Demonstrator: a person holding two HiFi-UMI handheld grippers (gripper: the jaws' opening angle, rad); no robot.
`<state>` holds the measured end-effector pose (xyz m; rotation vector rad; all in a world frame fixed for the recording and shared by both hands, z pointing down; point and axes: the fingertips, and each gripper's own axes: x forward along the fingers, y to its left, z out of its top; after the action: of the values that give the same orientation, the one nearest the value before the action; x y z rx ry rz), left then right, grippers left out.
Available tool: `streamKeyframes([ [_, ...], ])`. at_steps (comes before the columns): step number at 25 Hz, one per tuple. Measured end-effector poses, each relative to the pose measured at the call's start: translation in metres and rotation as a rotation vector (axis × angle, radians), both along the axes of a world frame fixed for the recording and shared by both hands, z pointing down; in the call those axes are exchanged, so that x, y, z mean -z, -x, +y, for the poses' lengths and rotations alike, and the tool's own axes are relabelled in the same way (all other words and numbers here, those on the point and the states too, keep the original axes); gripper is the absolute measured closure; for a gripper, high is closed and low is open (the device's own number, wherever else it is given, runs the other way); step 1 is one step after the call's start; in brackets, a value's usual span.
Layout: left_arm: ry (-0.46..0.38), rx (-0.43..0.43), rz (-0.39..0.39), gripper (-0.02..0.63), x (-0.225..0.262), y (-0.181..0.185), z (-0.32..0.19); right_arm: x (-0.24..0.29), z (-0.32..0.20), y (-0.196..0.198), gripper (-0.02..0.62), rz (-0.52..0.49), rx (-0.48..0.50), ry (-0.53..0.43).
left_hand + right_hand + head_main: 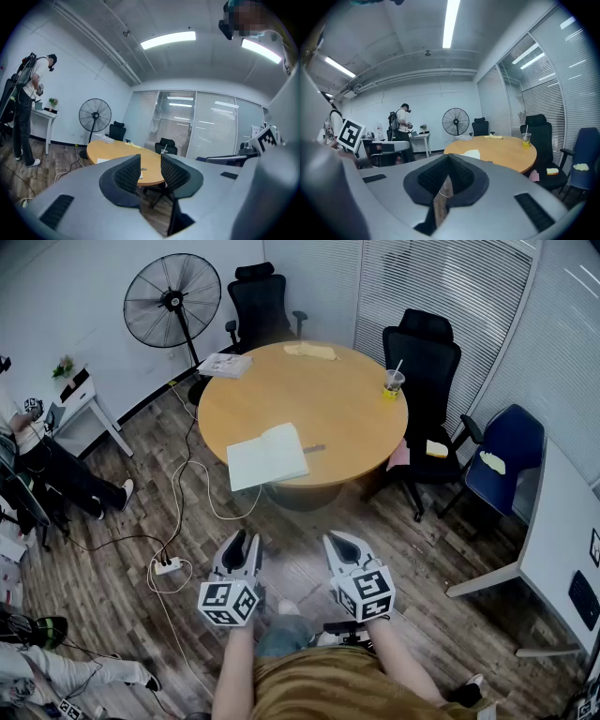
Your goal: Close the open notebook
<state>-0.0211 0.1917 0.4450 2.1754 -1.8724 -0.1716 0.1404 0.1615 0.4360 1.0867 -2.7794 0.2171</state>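
Left claw gapes empty, right claw is closed on nothing, and the open notebook lies well ahead of both at the counter's near edge, where a clumsy push could slide it off.

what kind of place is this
Most likely an office meeting room: a round wooden table with black office chairs beside it, slatted blinds along the far wall, and a pedestal fan in the corner.
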Motion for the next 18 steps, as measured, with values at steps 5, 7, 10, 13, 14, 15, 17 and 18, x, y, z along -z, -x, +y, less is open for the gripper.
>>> streamKeyframes([
  [5, 0.010, 0.003, 0.023, 0.454, -0.003, 0.001, 0.009, -0.004, 0.003, -0.005, 0.584, 0.008, -0.012, 0.001],
  [7, 0.006, 0.016, 0.036, 0.454, -0.001, 0.004, 0.013, -0.001, 0.008, -0.003, 0.584, 0.008, 0.000, -0.007],
  [10, 0.007, 0.023, 0.041, 0.454, 0.001, 0.002, 0.015, 0.003, 0.010, -0.006, 0.584, 0.015, -0.002, -0.011],
  [13, 0.010, 0.027, 0.032, 0.456, 0.003, -0.004, 0.019, 0.005, 0.012, -0.013, 0.584, 0.013, -0.007, -0.012],
  [14, 0.009, 0.031, 0.033, 0.455, 0.003, -0.004, 0.021, 0.005, 0.013, -0.014, 0.584, 0.011, -0.005, -0.012],
  [15, 0.009, 0.036, 0.037, 0.456, 0.003, -0.003, 0.024, 0.005, 0.015, -0.015, 0.584, 0.008, 0.000, -0.011],
  [17, 0.011, 0.047, 0.049, 0.456, 0.002, -0.002, 0.027, 0.005, 0.019, -0.014, 0.584, -0.005, 0.015, 0.000],
  [18, 0.011, 0.050, 0.053, 0.456, 0.003, -0.002, 0.028, 0.005, 0.020, -0.014, 0.584, -0.014, 0.019, 0.006],
])
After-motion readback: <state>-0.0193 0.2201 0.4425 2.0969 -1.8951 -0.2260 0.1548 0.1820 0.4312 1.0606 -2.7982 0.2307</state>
